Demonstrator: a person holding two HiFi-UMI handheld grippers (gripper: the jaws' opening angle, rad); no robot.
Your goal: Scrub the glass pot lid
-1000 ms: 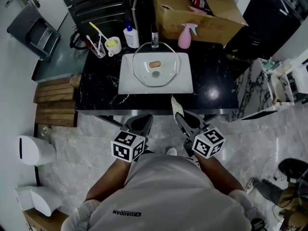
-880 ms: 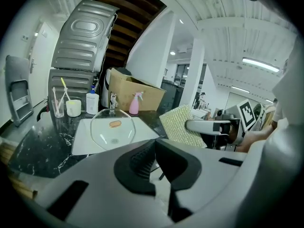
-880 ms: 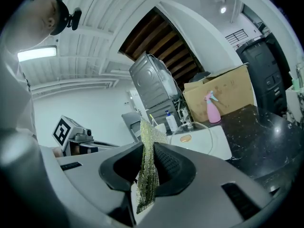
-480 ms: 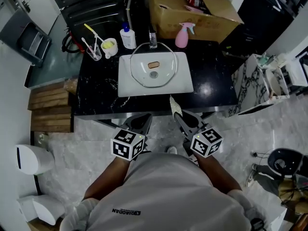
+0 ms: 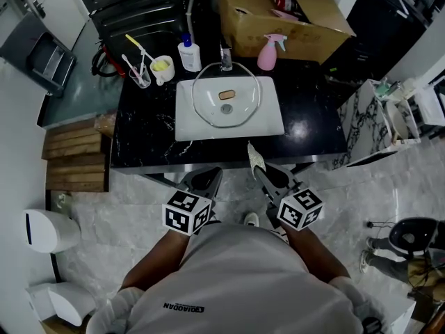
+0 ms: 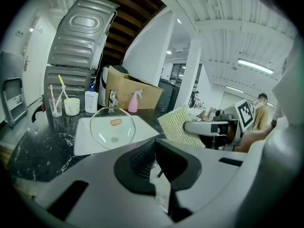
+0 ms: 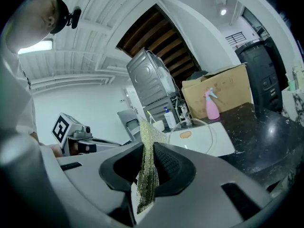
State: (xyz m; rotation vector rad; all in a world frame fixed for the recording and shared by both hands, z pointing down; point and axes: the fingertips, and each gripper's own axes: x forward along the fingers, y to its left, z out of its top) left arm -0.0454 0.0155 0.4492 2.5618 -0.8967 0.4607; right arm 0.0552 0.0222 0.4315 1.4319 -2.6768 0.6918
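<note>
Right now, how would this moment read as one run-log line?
left gripper: shut, empty | right gripper: shut on scrub pad | glass lid: in sink, untouched

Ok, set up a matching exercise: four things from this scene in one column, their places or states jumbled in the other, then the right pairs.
1. glass pot lid
2. scouring pad
3. pink spray bottle
4. left gripper

A. jaws together, nothing between them
B. on the counter by the cardboard box
C. in the white sink
D. clamped in the right gripper

Pairs: 1-C, 2-D, 3-B, 4-A
</note>
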